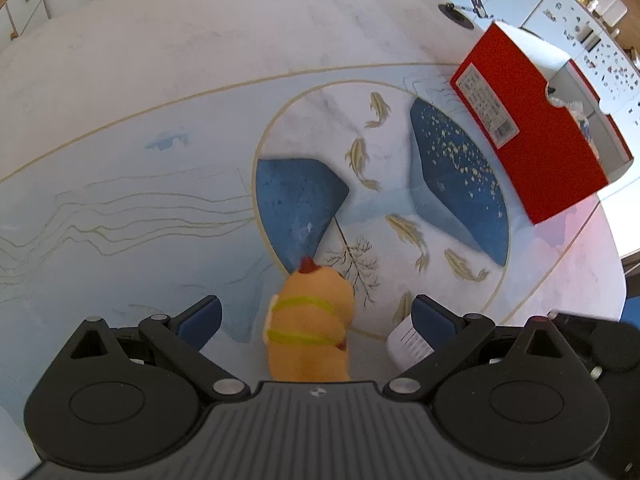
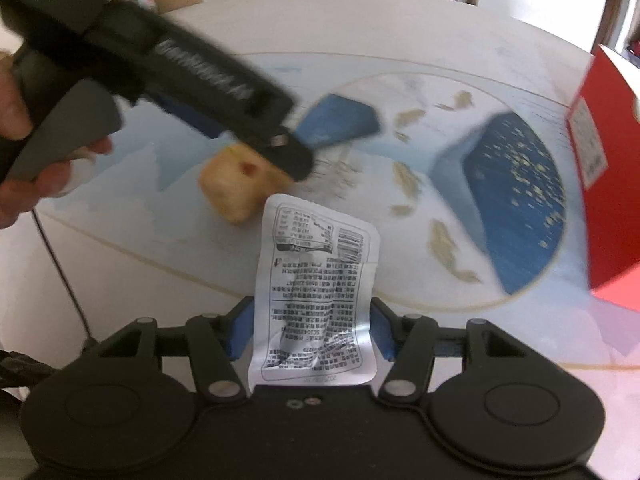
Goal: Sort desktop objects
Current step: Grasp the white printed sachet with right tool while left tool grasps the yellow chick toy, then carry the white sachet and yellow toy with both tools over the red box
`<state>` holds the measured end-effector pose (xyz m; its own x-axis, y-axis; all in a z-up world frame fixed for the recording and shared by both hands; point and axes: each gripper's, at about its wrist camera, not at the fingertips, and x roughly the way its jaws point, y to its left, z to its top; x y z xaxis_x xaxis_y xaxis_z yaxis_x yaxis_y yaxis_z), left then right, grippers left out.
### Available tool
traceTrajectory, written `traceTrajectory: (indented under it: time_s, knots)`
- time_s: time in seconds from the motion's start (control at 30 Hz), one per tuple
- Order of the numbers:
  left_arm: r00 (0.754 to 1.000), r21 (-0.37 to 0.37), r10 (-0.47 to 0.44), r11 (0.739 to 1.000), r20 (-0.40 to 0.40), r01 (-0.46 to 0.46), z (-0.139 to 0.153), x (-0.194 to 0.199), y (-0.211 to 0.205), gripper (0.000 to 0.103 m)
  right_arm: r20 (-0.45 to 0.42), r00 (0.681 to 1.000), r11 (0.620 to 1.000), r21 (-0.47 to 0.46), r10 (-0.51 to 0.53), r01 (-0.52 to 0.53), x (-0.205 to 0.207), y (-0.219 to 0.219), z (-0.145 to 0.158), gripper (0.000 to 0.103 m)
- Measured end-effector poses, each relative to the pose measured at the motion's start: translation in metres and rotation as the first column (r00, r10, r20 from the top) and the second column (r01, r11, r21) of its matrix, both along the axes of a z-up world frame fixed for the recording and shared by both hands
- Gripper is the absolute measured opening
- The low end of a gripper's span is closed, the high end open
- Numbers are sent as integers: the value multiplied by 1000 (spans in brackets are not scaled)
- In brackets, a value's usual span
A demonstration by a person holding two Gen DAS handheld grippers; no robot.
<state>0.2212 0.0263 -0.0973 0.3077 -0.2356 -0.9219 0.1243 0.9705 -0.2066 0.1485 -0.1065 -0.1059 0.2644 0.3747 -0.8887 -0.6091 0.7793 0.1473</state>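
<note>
Your right gripper (image 2: 310, 330) straddles a white printed sachet (image 2: 316, 300), blue pads close beside its edges; contact is unclear. Just beyond the sachet's far end sits the yellow toy (image 2: 232, 188), with your left gripper (image 2: 256, 128) over it. Right of the sachet stands the red box (image 2: 608, 200).

We see a pale blue and white table mat (image 1: 168, 184) with thin gold wavy lines, a gold-rimmed circle, gold fish, deep blue rock shapes, one flecked with gold, and a bare dark tree sketch. The toy (image 1: 310, 326) is orange-yellow with lime-green stripes and a dark red tip; in the right wrist view it shows a red spot, and the box (image 1: 532, 128) is bright red with a white inside and a white label printed in black. The packet (image 2: 316, 300) is white with dense black text and a barcode, and we note black gripper bodies with blue finger pads (image 1: 200, 322) on both.
</note>
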Motion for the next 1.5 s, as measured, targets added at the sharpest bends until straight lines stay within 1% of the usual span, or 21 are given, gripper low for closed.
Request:
traceTrajectory:
  time_s: [0.13,0.2,0.23,0.27,0.3,0.37,0.43,0.47,0.53,0.63,0.9,1.07,1.5]
  knots:
    - [1000,19,-9,1000,-3,9,-5,-3,-3,100,-1,1000,1000,-7,-23,23,1,-8,-3,58]
    - [1000,26,-17,1000,-4,17,-7,-5,-4,94,0,1000,1000,-7,-30,30,4,-11,-3,58]
    - [1000,31,-21,999,-7,22,-7,-6,-4,93,0,999,999,-7,-33,33,4,-12,-4,58]
    - [1000,32,-22,999,-6,22,-8,-7,-5,89,0,999,999,-7,-37,37,5,-12,-5,58]
    - [1000,32,-20,999,-2,21,-8,-8,-4,83,-1,999,999,-7,-40,40,7,-13,-5,58]
    - [1000,29,-24,999,-10,24,-9,-8,-5,74,0,999,999,-8,-45,45,6,-15,-4,58]
    - [999,29,-30,999,-18,30,-10,-9,-6,69,-1,999,999,-8,-51,51,7,-17,-4,58]
    - [999,29,-34,999,-20,34,-11,-9,-6,64,-1,998,998,-8,-55,55,8,-19,-3,58]
    - [999,25,-31,999,-22,32,-11,-10,-5,61,-2,998,998,-5,-63,63,10,-21,-4,58]
    - [999,20,-30,999,-26,31,-12,-11,-4,47,-1,997,997,-3,-73,73,11,-26,-1,58]
    - [1000,17,-24,1000,-8,24,-12,-13,-2,44,1,995,995,11,-100,100,13,-37,8,58]
    - [1000,3,-21,1000,4,21,-6,-16,-2,44,9,993,993,28,-114,113,14,-45,19,58]
    - [995,-13,-73,997,63,74,30,-28,-29,44,44,987,987,61,-154,151,8,-73,49,58]
